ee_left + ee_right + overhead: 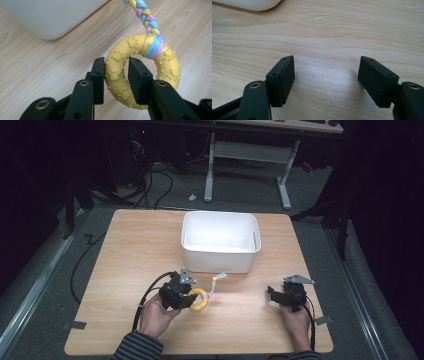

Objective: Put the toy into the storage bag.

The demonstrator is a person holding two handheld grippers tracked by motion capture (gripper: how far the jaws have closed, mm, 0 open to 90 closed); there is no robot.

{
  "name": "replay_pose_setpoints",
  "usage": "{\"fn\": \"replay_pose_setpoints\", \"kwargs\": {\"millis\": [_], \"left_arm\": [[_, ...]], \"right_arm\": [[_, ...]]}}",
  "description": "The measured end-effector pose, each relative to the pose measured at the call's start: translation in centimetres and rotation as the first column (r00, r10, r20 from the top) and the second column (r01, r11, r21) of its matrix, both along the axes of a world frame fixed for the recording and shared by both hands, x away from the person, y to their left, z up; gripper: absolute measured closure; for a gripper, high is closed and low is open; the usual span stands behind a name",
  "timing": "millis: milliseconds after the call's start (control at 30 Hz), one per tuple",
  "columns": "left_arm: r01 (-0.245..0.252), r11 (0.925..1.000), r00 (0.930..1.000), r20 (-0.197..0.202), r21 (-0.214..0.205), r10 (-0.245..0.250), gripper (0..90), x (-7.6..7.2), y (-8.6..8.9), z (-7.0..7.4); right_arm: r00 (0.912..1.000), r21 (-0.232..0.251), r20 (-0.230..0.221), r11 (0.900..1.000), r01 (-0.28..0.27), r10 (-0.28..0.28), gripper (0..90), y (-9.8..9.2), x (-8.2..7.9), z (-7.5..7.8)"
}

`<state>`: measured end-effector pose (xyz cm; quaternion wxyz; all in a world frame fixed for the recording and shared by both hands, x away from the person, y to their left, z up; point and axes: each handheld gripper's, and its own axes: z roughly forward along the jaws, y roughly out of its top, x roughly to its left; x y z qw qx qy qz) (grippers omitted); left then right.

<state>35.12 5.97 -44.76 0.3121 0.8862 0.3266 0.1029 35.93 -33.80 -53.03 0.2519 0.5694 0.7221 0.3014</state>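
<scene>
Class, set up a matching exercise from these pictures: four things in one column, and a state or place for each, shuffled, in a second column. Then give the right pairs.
Things:
1. left gripper
2. right gripper
3. white bin
4. braided rope

States or places:
A. stands at the far middle of the table
B. jaws wide apart, nothing between them
C. tied onto the yellow ring
D. shut on the ring's near side

Pairs: 1-D, 2-B, 3-A, 4-C
</scene>
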Motion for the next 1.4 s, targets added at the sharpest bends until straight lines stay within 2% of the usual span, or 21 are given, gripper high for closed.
{"fn": "replay_pose_setpoints", "kwargs": {"millis": [233, 333, 667, 1167, 1267, 1400], "left_arm": [[-0.049, 0.9984, 0.9988, 0.007, -0.027, 0.049, 67.4, -0.6, 2.3, 1.0], [-0.071, 0.9964, 0.9970, 0.029, -0.046, 0.072, 67.5, -1.0, 3.5, 2.1], [-0.120, 0.9892, 0.9909, 0.051, -0.084, 0.125, 67.4, -1.0, 5.8, 3.5], [-0.130, 0.9827, 0.9874, 0.073, -0.131, 0.141, 67.4, -0.7, 7.6, 5.8], [-0.137, 0.9784, 0.9864, 0.068, -0.155, 0.149, 67.4, -0.3, 7.9, 6.3], [-0.138, 0.9775, 0.9860, 0.071, -0.160, 0.151, 67.4, 0.2, 7.9, 7.0]], "right_arm": [[1.0000, 0.000, 0.000, 1.0000, 0.000, 0.000, 30.2, 0.0, 0.0, 0.0], [1.0000, 0.000, 0.000, 1.0000, 0.001, -0.001, 30.2, 0.0, 0.0, 0.0], [1.0000, 0.000, 0.000, 1.0000, 0.002, -0.002, 30.2, 0.0, 0.0, 0.0], [1.0000, 0.000, 0.000, 1.0000, 0.002, -0.002, 30.2, 0.0, 0.0, 0.0], [1.0000, 0.000, 0.000, 1.0000, 0.002, -0.002, 30.2, 0.0, 0.0, 0.0], [1.0000, 0.000, 0.000, 1.0000, 0.002, -0.002, 30.2, 0.0, 0.0, 0.0]]}}
